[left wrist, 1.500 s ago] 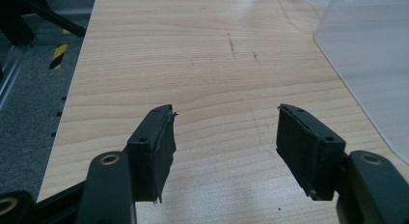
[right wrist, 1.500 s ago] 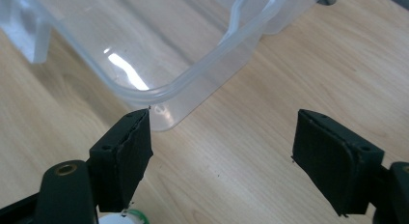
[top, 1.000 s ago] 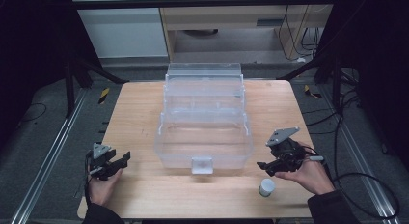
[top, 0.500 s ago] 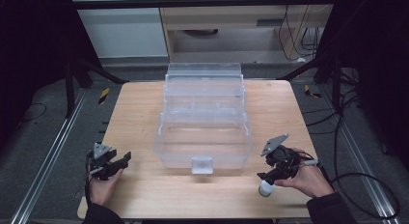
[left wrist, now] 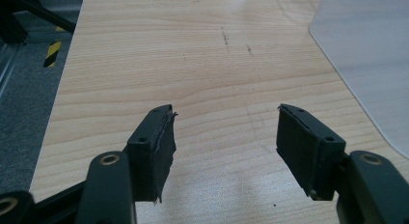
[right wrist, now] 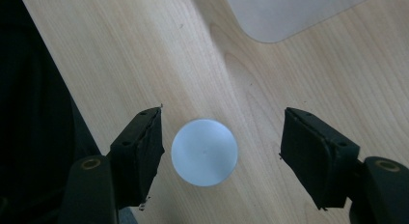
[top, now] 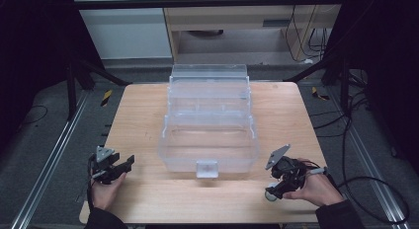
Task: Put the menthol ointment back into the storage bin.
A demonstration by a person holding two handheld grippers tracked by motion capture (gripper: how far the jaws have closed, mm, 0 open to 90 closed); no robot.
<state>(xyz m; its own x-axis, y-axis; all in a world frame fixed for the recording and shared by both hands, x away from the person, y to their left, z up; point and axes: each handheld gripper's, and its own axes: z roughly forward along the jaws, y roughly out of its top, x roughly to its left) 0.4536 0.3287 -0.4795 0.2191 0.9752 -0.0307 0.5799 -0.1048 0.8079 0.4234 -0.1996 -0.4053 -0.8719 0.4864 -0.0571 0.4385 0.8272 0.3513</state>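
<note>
White, a round cap (right wrist: 204, 152) sits between the right gripper (right wrist: 222, 154)'s wide-parted jaws, closer to one. The left gripper (left wrist: 224, 147), equally wide, holds nothing, well apart.

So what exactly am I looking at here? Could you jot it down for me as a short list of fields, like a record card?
Setting: a wooden table seen from above, with a person's hands at its near edge
Main object: a clear plastic tiered box standing open at the table's middle
Small object: a round white cap-like thing lying on the wood
Left gripper: open, nothing between its jaws
Right gripper: open, jaws on either side of the round thing, closer to one jaw, not gripping it
</note>
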